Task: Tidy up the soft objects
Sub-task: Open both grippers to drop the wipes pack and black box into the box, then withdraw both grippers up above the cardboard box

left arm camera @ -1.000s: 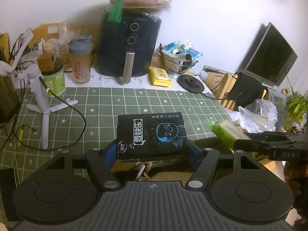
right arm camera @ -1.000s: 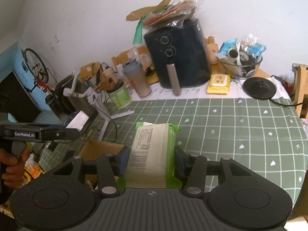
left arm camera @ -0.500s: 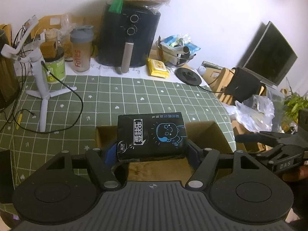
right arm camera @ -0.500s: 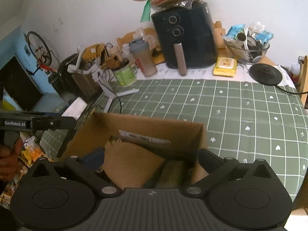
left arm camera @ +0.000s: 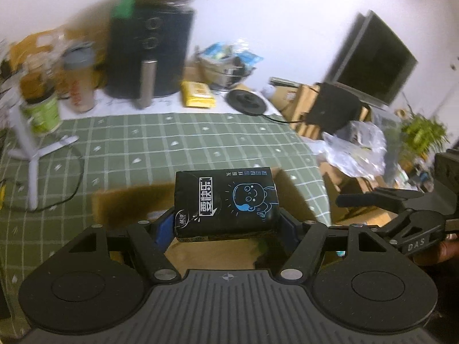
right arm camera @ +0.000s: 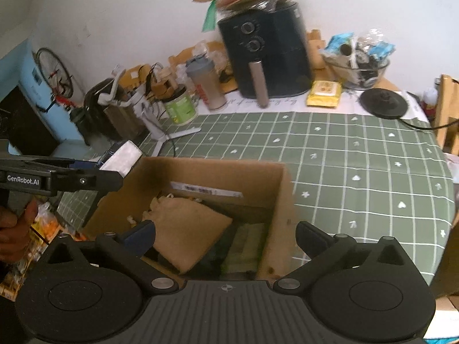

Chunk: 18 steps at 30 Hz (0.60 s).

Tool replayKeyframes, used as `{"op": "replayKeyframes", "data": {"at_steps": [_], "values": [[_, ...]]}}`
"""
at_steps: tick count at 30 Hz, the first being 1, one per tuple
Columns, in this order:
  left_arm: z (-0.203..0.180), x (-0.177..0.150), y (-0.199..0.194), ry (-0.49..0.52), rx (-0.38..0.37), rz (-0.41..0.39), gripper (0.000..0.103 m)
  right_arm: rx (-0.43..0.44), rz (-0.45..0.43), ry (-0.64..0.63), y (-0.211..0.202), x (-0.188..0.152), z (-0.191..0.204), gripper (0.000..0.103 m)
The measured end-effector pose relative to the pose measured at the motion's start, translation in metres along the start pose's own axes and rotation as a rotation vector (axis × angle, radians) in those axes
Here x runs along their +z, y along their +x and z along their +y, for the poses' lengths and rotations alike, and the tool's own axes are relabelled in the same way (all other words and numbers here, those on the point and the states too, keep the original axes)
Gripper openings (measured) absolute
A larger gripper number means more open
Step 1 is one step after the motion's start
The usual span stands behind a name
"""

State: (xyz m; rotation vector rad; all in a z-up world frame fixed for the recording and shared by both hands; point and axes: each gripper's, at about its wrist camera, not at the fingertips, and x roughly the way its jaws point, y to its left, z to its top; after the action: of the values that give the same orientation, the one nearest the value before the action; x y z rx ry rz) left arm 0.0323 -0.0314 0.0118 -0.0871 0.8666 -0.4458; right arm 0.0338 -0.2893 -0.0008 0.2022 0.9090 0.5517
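Left claw (left arm camera: 226, 223) is clamping a black tissue pack (left arm camera: 226, 202); right claw (right arm camera: 225, 233) is standing wide apart, gripping nothing.
Both are hovering over the open cardboard box (right arm camera: 282, 200) sitting on the green checked worktop (right arm camera: 358, 157); a tan pouch (right arm camera: 189, 235) and green packs (right arm camera: 243, 250) are lying inside it.
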Motion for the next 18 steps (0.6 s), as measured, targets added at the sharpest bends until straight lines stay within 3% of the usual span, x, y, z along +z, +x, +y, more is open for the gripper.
{"op": "replayKeyframes", "data": {"at_steps": [4, 8, 18], "values": [[-0.022, 0.009, 0.008, 0.093, -0.075, -0.009, 0.071, -0.002, -0.024, 0.045, -0.01, -0.003, -0.009, 0.103], [-0.043, 0.01, 0.017, 0.169, -0.085, -0.012, 0.078, -0.022, -0.029, 0.062, -0.017, -0.007, -0.014, 0.103], [-0.034, 0.006, 0.014, 0.139, 0.016, 0.01, 0.08, -0.091, -0.004, 0.001, -0.014, -0.017, -0.005, 0.103]]}}
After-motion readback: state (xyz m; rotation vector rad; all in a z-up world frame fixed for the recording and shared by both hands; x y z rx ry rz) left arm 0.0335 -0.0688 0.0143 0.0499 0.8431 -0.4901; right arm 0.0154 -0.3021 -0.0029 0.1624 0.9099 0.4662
